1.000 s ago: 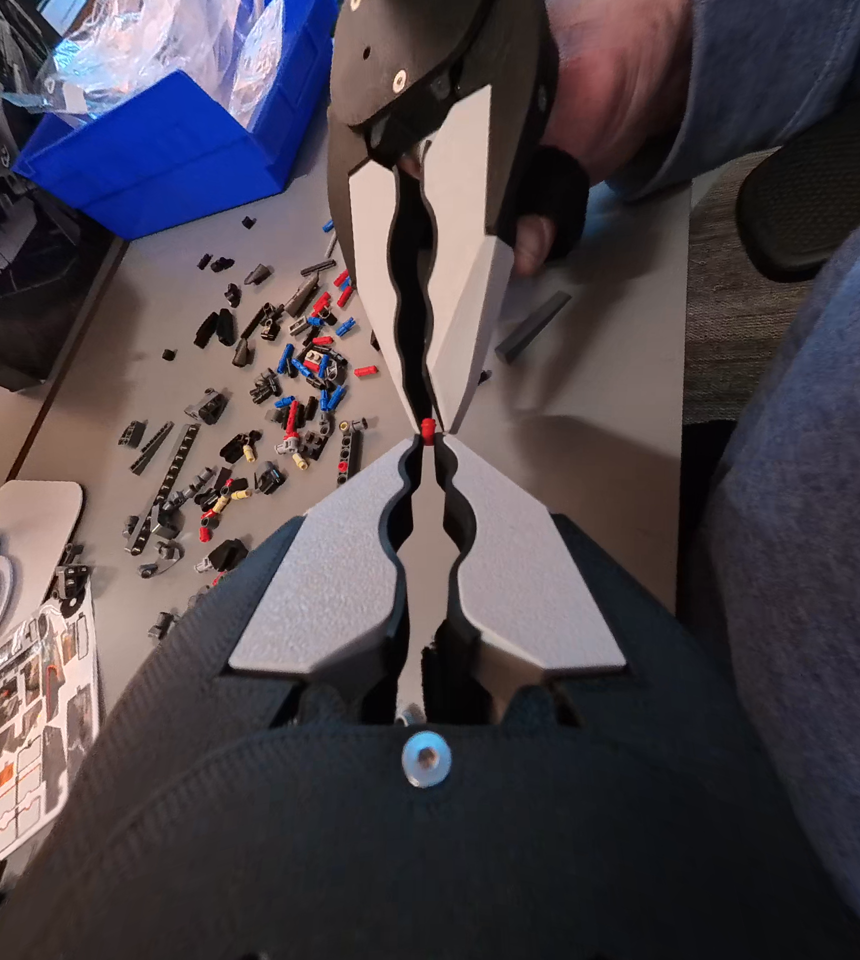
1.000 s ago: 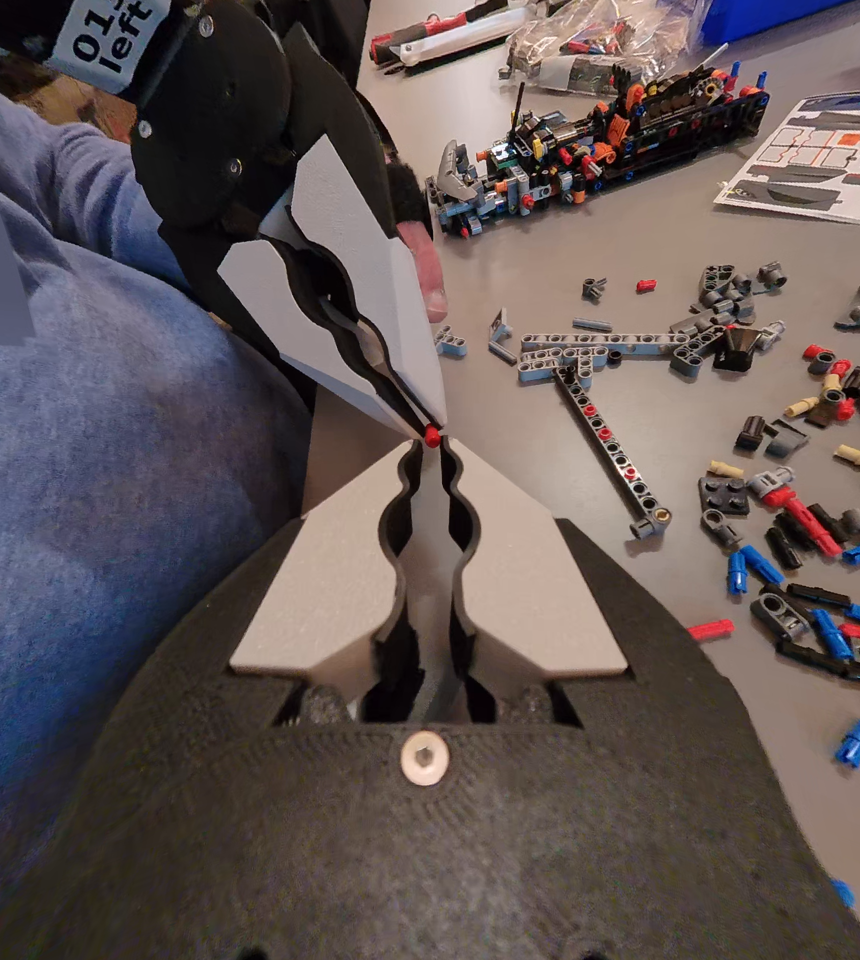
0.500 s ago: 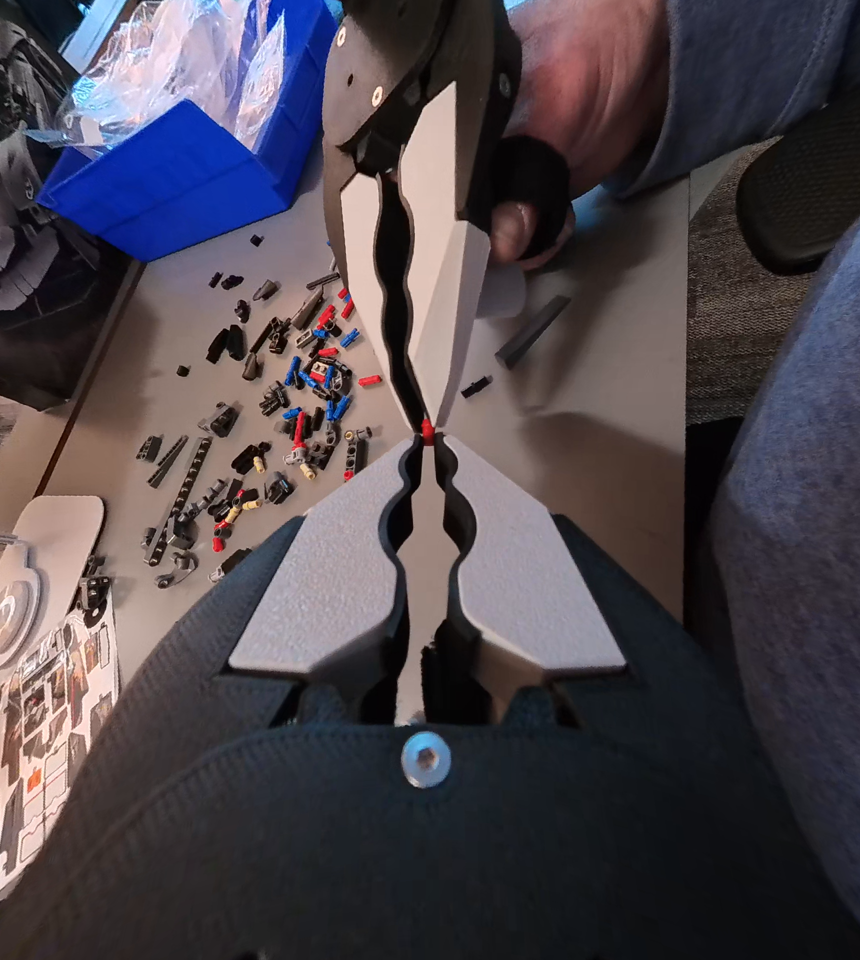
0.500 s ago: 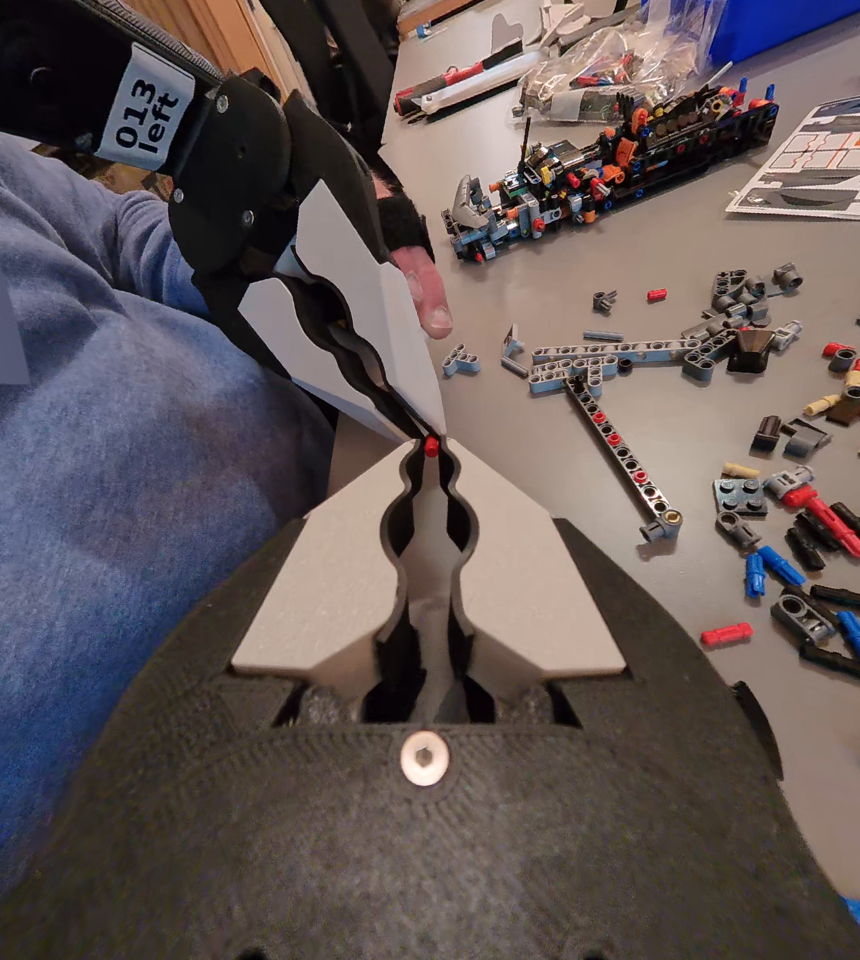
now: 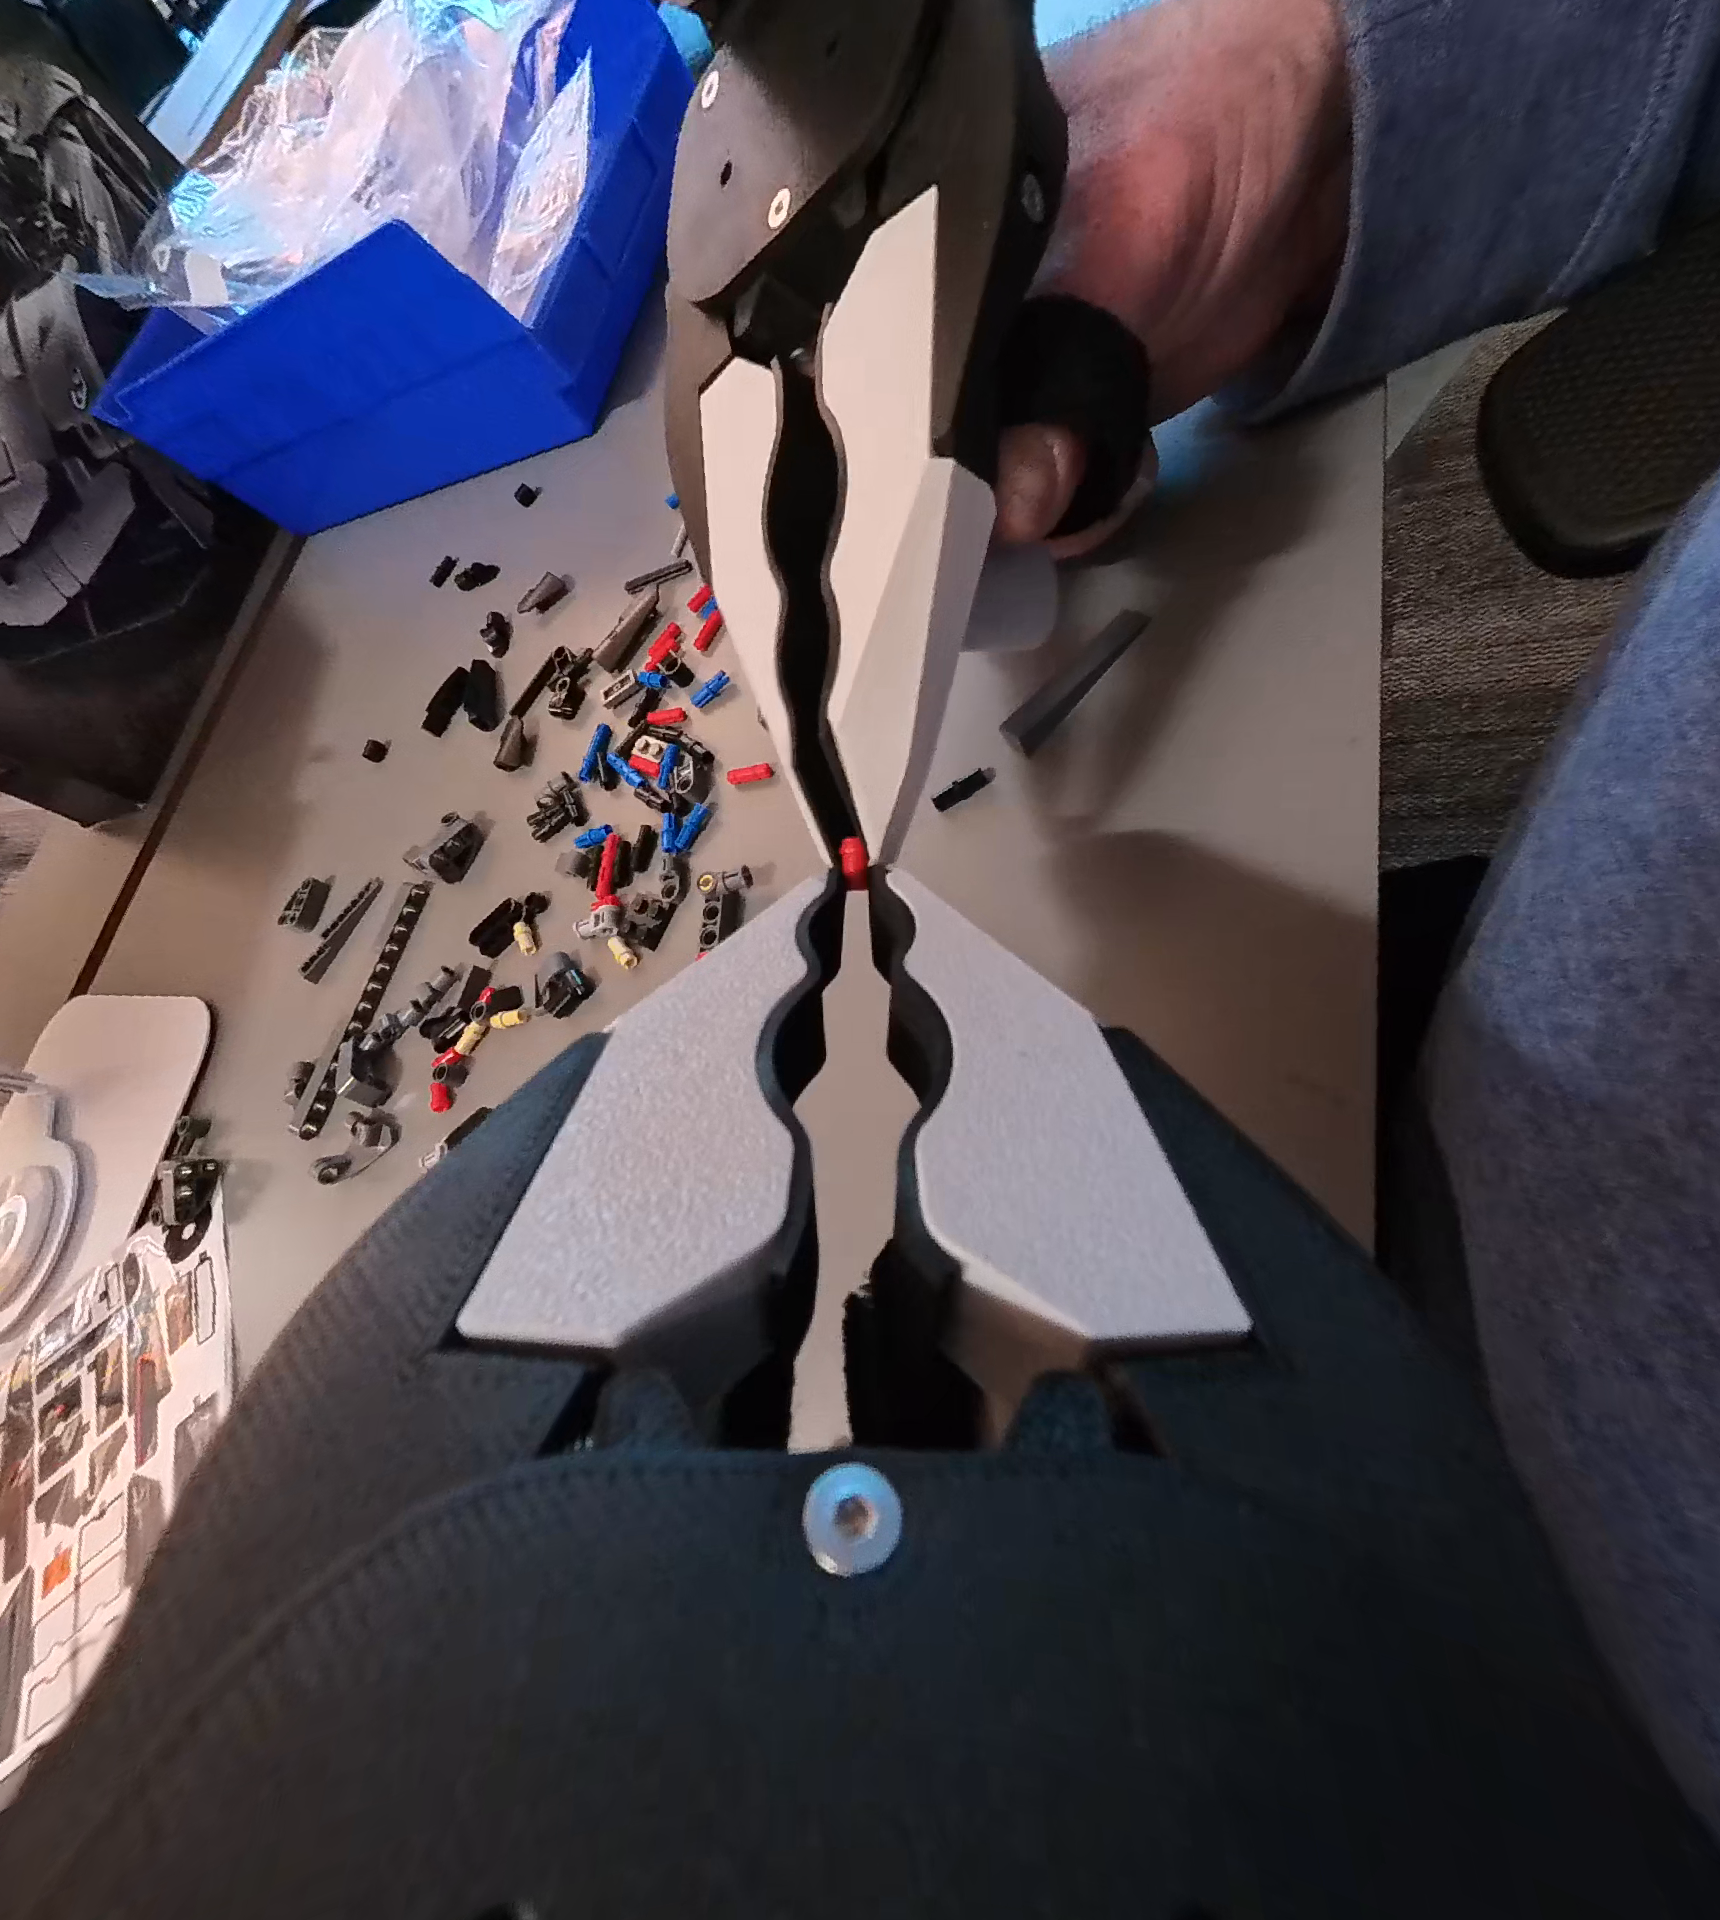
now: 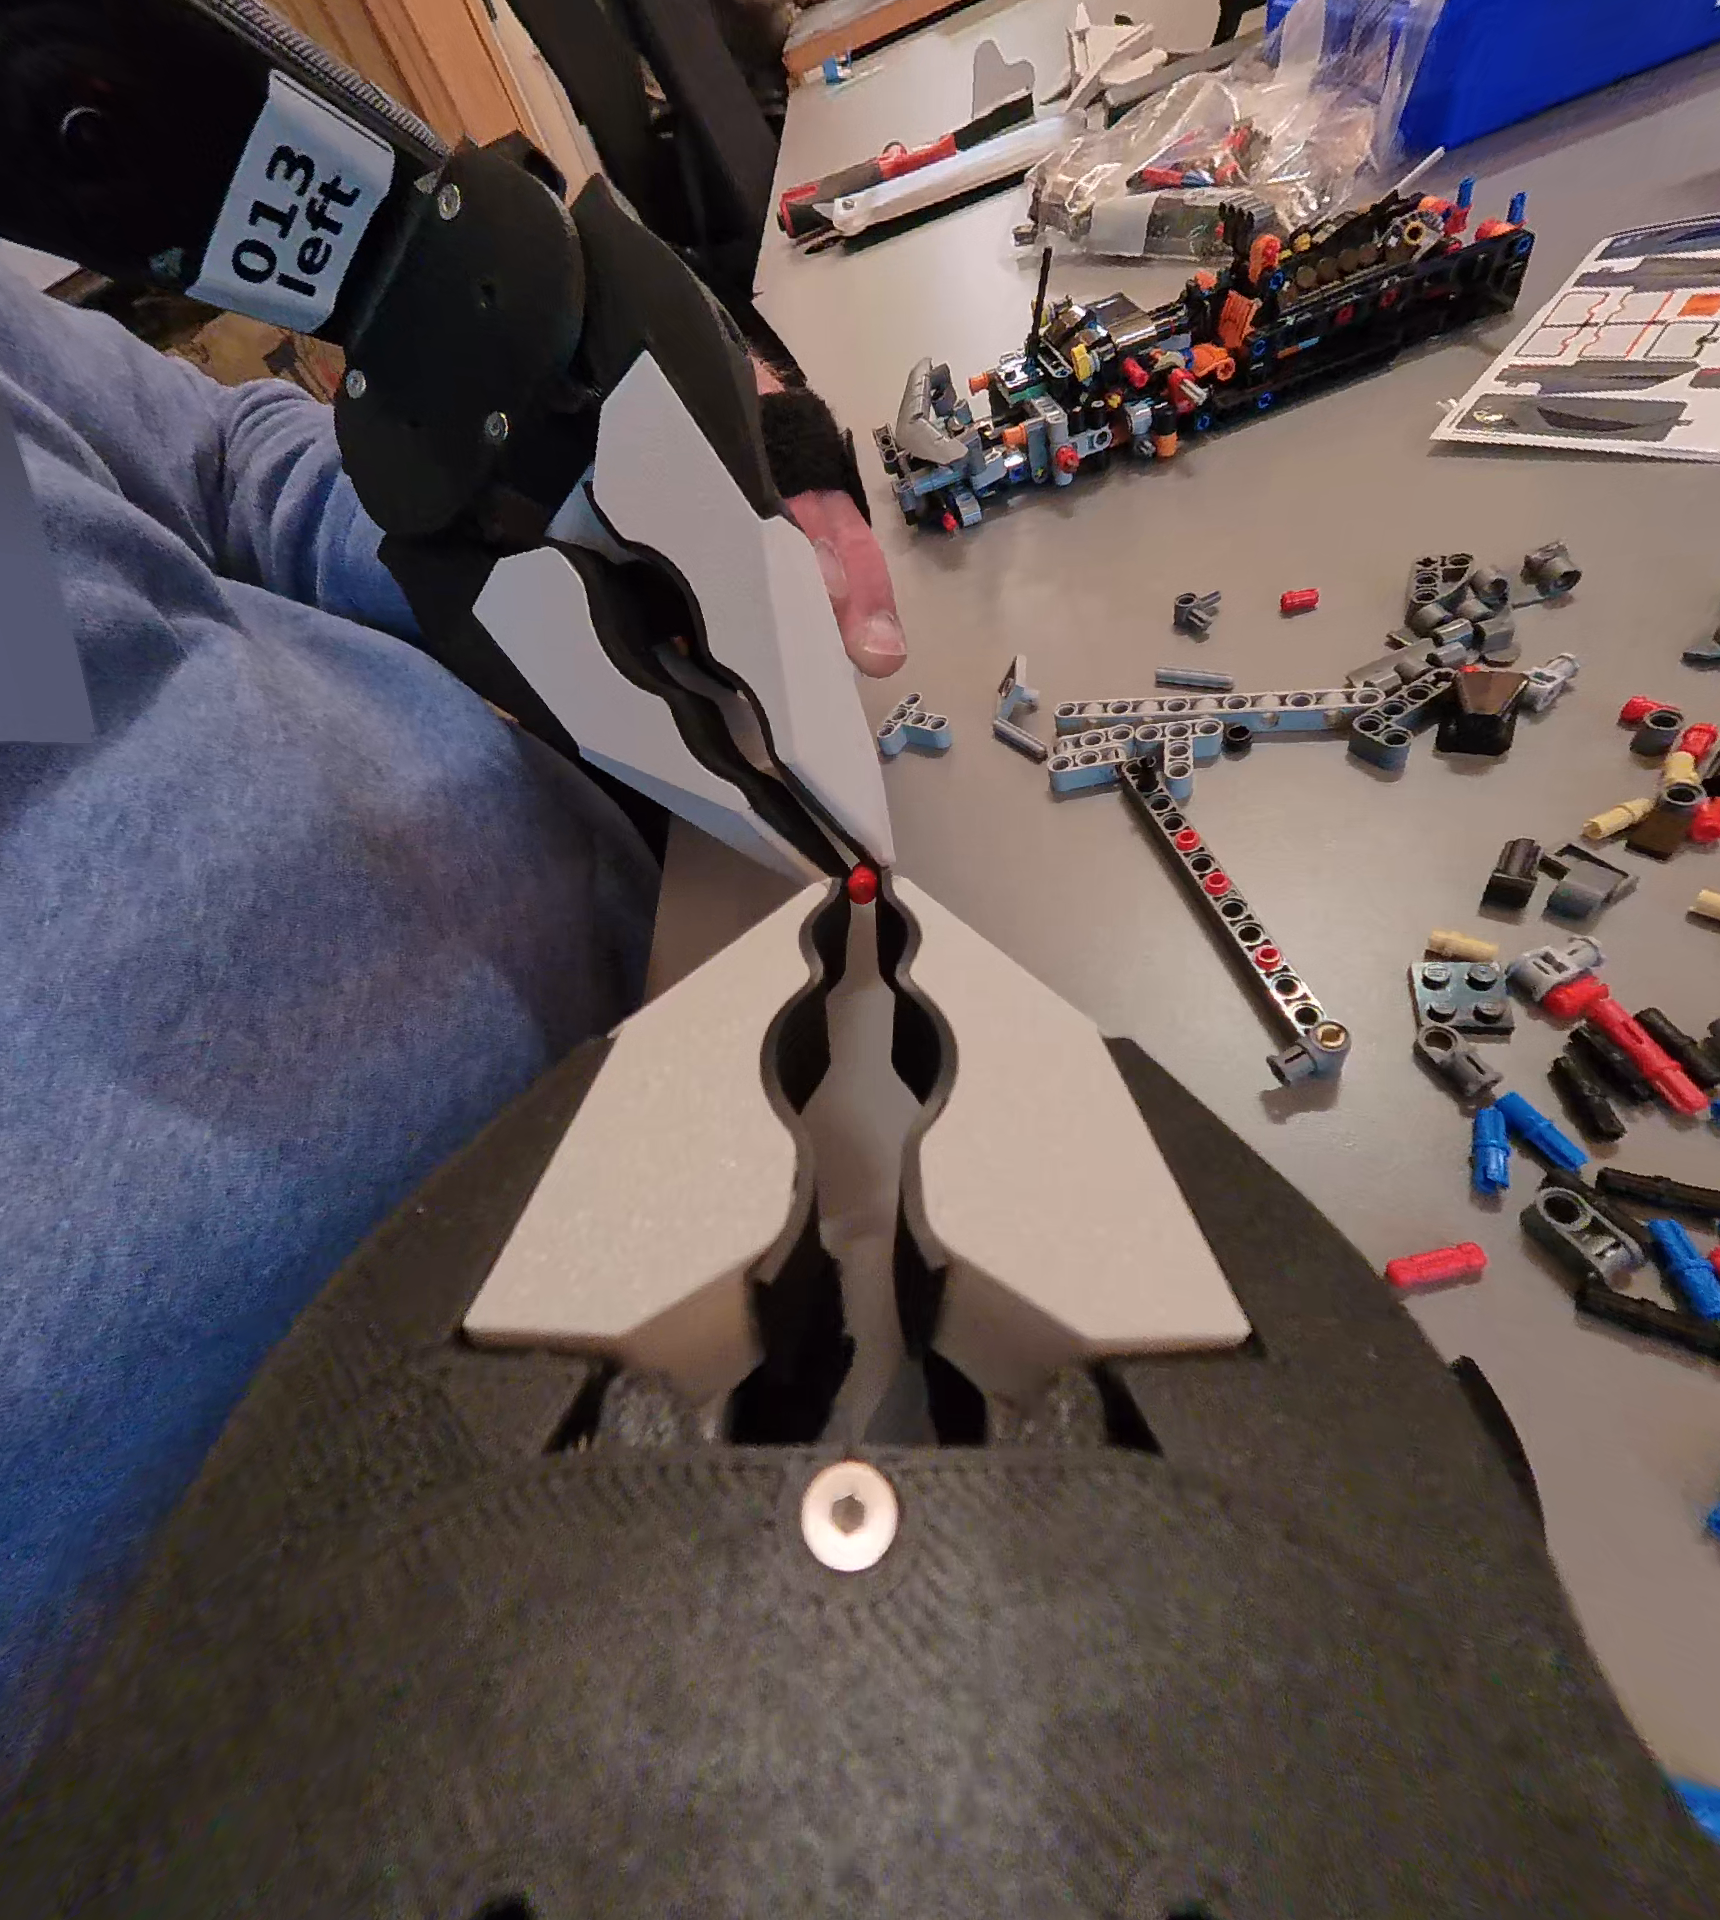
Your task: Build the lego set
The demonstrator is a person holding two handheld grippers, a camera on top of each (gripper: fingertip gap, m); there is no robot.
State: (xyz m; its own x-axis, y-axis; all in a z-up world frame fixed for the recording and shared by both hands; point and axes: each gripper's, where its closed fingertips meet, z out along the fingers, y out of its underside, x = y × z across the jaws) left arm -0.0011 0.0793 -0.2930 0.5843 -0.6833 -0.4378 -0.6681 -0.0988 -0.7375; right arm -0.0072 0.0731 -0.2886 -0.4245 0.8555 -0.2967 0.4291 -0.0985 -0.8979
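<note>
In the left wrist view the left gripper [image 5: 853, 883] and right gripper [image 5: 851, 831] meet tip to tip, both pinching one red pin [image 5: 852, 863] above the table [image 5: 1199, 935]; loose parts [image 5: 617, 790] lie unsorted. In the right wrist view the pin [image 6: 861, 883] sits between the tips, the half-built model [image 6: 1199, 364] waits far off; much seems left.

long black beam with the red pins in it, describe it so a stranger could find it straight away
On the grey table, look below the pale grey beams lying in a row. The long black beam runs diagonally from them toward the camera. Unlike the loose pieces around it, red pins sit in some of its holes and a grey connector caps its near end.
</note>
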